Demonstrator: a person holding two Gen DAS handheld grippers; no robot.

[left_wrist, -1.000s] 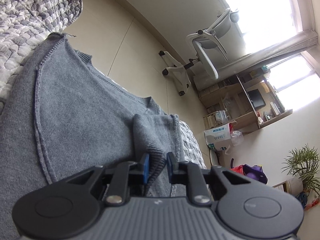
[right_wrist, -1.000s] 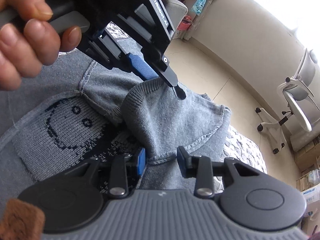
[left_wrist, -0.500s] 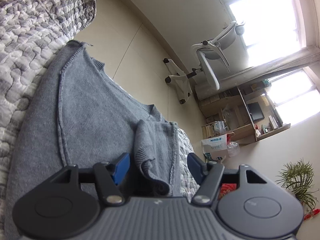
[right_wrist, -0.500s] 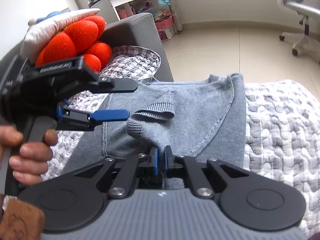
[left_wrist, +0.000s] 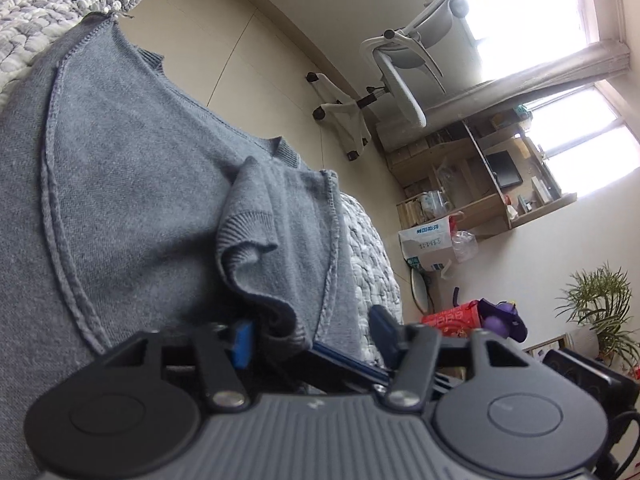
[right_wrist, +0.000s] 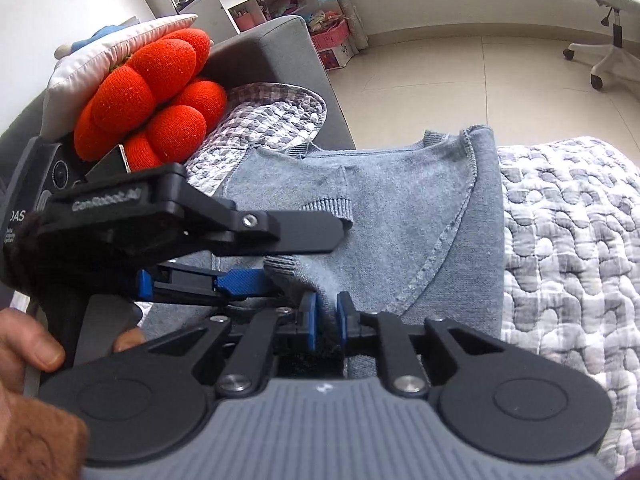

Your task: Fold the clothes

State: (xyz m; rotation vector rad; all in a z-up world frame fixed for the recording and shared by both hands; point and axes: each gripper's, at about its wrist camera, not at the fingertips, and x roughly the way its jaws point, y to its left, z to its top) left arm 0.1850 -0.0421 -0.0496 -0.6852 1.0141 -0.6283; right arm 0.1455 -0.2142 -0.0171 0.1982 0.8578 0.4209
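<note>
Grey sweater (right_wrist: 404, 216) spread flat on a quilt (right_wrist: 568, 248), running to the quilt's far edge, collar toward the floor. Sleeve cuff (left_wrist: 256, 240) folded in over the body and humped up.

Right gripper (right_wrist: 325, 322): fingers near together, pinching a fold of the sleeve; jaws have just been opening a little, cloth between the blue pads and seemingly touching both.

Left gripper (left_wrist: 312, 334): fingers (left_wrist: 242, 338) spread, jaws have just been closing; cuff end between them, against the left pad and clear of the right one, so not clamped. Seen from the right wrist (right_wrist: 280, 256), reaching in from the left with one black finger above the sleeve and one blue pad beside it; hard to tell there whether either presses the cloth. Hand (right_wrist: 36, 356) on its handle.

Red cushion (right_wrist: 152, 100) at the quilt's far left corner. Office chair (left_wrist: 400, 80) on the floor beyond.
</note>
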